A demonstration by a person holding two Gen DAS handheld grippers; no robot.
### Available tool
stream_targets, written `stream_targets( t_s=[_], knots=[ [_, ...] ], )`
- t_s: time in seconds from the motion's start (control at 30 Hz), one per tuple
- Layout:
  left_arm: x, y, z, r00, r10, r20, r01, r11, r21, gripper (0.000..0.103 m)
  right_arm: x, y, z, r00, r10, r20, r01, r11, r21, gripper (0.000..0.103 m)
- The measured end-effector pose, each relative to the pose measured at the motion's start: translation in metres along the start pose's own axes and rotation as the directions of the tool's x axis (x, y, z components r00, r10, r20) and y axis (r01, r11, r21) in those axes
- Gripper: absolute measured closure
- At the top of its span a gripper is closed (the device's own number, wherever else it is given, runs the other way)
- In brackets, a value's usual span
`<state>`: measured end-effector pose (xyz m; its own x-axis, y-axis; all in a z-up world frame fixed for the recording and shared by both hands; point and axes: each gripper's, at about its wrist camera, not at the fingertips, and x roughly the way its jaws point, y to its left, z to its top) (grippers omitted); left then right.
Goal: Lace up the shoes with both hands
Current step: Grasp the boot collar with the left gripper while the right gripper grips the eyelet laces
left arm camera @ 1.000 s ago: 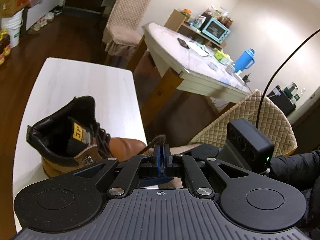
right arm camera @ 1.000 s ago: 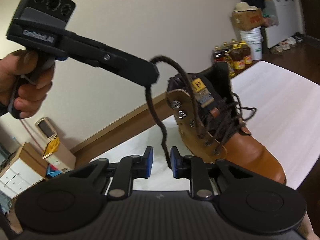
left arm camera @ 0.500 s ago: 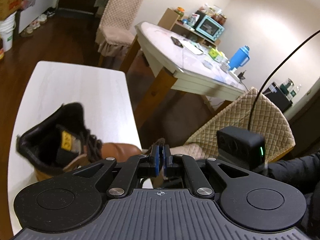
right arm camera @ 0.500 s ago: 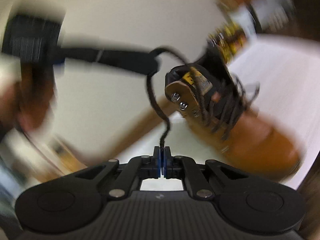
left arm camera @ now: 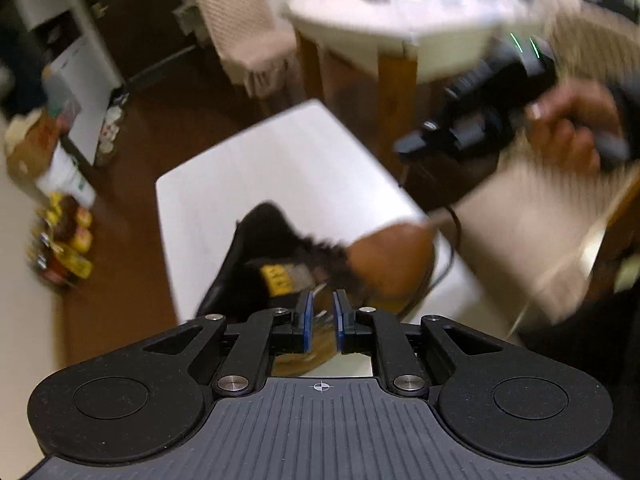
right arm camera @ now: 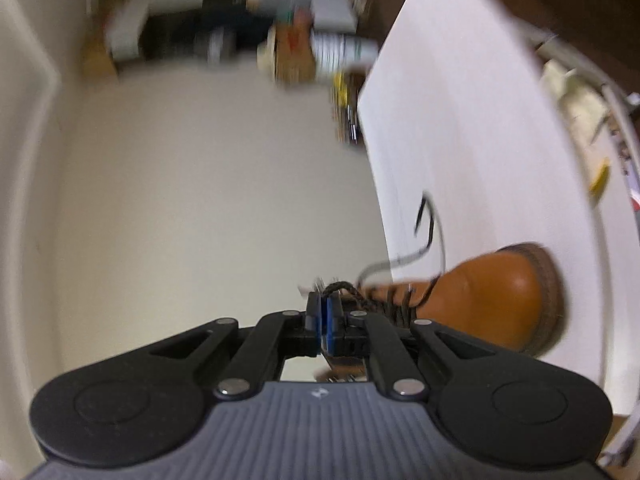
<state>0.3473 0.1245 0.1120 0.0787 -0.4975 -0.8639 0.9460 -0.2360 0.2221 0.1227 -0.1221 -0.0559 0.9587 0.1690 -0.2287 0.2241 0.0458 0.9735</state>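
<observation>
The tan leather work boot stands on the white tabletop, near the edge closest to the person, its dark collar and yellow tongue label turned up toward the left wrist camera. Placed there, both hands can reach its eyelets from either side.

The left tongs point steeply down over the boot's throat. Their blue pads stand apart with nothing pinched between them; the jaws have just been opening, which reads as this hand letting go of the lace so the other can take over. The right tongs are clenched on the dark braided lace, a short loop of which arches just past the pad tips. Holding it close to the eyelet hardware probably serves to draw slack through the rows, though motion blur makes the exact eyelet hard to tell.

The left wrist view shows what the right cannot: the person's hand gripping the right tool's handle, off to the boot's toe side, and the boot's open collar from above. The right wrist view, rolled sideways, gives the pinch itself, the laced rows along the instep, the rounded toe cap, and a loose lace end curling out over the tabletop beyond the boot.
</observation>
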Motion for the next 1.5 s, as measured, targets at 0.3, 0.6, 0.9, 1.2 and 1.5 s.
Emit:
stream_targets(
  t_s=[0.3, 0.6, 0.9, 1.2, 1.5],
  knots=[
    [0.035, 0.004, 0.018, 0.993, -0.060, -0.105, 0.067, 0.995, 0.070, 0.087, 0.096, 0.022, 0.014, 0.954, -0.088, -0.286, 0.019, 0.972, -0.236, 0.100],
    [0.050, 0.013, 0.029, 0.971, -0.109, -0.211, 0.152, 0.968, 0.201, 0.085, 0.125, 0.019, 0.021, 0.922, -0.094, -0.377, -0.010, 0.964, -0.266, 0.099],
    [0.071, -0.023, 0.012, 0.952, -0.101, -0.290, 0.224, 0.874, 0.431, 0.082, 0.134, 0.017, 0.015, 0.908, -0.122, -0.400, 0.001, 0.957, -0.290, 0.099],
    [0.056, -0.056, -0.021, 0.974, -0.005, -0.228, 0.151, 0.764, 0.627, 0.082, 0.152, 0.020, -0.004, 0.868, -0.176, -0.465, 0.013, 0.942, -0.334, 0.099],
    [0.057, -0.054, -0.014, 0.983, 0.022, -0.183, 0.099, 0.776, 0.623, 0.080, 0.163, 0.019, -0.008, 0.825, -0.231, -0.515, 0.028, 0.928, -0.371, 0.099]
  ],
)
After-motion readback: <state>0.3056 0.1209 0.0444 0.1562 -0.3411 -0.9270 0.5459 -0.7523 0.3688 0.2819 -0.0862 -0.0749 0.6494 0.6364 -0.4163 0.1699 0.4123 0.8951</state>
